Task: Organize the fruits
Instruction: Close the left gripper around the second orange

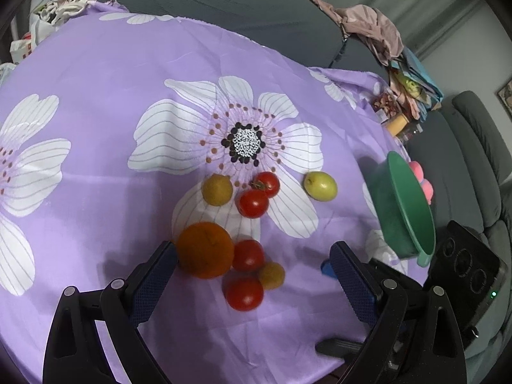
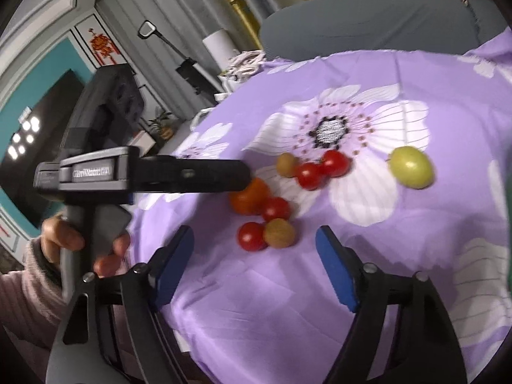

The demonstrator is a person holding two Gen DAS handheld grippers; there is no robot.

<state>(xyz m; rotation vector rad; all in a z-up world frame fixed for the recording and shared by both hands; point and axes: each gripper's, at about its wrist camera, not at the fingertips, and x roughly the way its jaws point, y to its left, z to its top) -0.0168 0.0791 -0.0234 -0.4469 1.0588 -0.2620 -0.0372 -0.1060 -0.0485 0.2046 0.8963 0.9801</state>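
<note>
Fruit lies loose on the desk's purple flowered cloth (image 1: pixel 96 64). Near cluster: orange (image 1: pixel 204 250), two tomatoes (image 1: pixel 248 255) (image 1: pixel 244 292), and a small brownish fruit (image 1: pixel 272 275), all bunched together. Further back: another brownish fruit (image 1: pixel 217 189), a touching pair of tomatoes (image 1: pixel 252 203), and a green fruit (image 1: pixel 320 185) apart to the right. Green bowl (image 1: pixel 403 204) sits at the right edge, tilted; pink items behind it, possibly fruit.

Left tool (image 1: pixel 252 256): spread, empty, left pad beside the orange. Right tool (image 2: pixel 254 246): spread, empty, near the cluster.
</note>
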